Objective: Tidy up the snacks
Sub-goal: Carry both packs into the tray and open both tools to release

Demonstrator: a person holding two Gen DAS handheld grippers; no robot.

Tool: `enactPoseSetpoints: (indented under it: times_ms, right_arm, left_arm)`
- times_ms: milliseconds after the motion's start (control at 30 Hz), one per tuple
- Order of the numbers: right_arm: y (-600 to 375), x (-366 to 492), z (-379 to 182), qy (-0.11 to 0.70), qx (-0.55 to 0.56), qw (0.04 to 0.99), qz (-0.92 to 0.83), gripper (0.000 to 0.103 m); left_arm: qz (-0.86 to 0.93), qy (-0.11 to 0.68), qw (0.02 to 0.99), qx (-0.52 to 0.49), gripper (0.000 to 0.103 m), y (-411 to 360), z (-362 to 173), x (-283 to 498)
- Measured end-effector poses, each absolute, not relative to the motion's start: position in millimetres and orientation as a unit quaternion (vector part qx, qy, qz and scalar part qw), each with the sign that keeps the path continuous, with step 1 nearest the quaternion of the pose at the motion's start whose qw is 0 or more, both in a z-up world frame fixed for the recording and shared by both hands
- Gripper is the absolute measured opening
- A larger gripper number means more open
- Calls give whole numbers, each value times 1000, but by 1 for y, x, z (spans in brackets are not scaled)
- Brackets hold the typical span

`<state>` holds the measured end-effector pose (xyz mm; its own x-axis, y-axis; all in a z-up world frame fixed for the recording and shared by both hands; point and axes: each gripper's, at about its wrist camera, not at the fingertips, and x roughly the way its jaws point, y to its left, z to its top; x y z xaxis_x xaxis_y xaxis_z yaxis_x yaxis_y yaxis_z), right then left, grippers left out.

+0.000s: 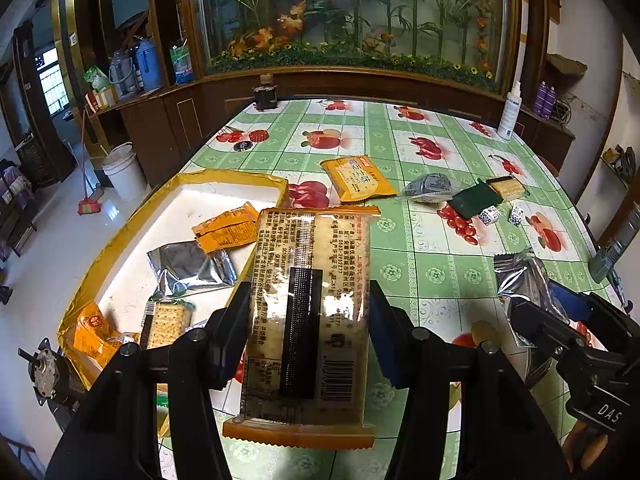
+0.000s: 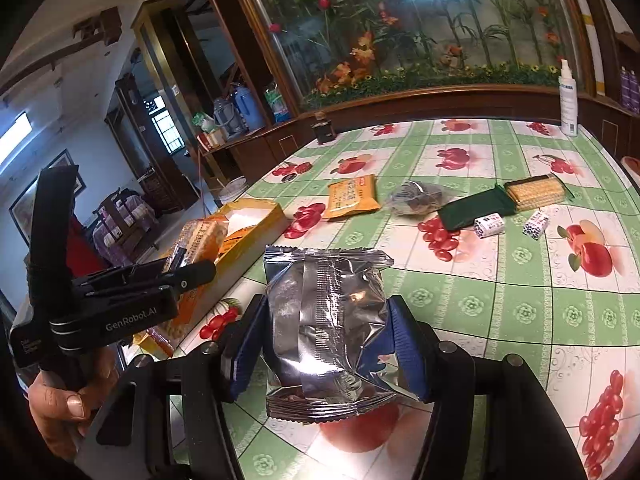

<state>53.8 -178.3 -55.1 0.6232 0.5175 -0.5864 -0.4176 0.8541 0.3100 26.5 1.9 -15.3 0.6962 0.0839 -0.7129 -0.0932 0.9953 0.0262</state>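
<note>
Left gripper point(image 1: 308, 312) pinches the cracker pack point(image 1: 308, 300); right gripper point(image 2: 326, 340) pinches a silver pouch point(image 2: 324, 320). Lower each flat into the box point(image 1: 236, 184) at the table's left edge, clear of its rim.

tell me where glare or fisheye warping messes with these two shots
Left wrist view: window light glares off the cracker packet in the left gripper and washes out the tray floor; the cabinet edges bow. Right wrist view: the silver packet in the right gripper flashes highlights, the tablecloth grid curves, corners go black.
</note>
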Motion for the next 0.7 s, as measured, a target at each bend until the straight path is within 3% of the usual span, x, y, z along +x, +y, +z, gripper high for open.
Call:
enactPoseSetpoints:
  times_ms: [700]
  right_arm:
    - [-124,51,-52,352,38,887,296,61]
  left_arm:
    - [90,370,923,-46,53,57,-12,12]
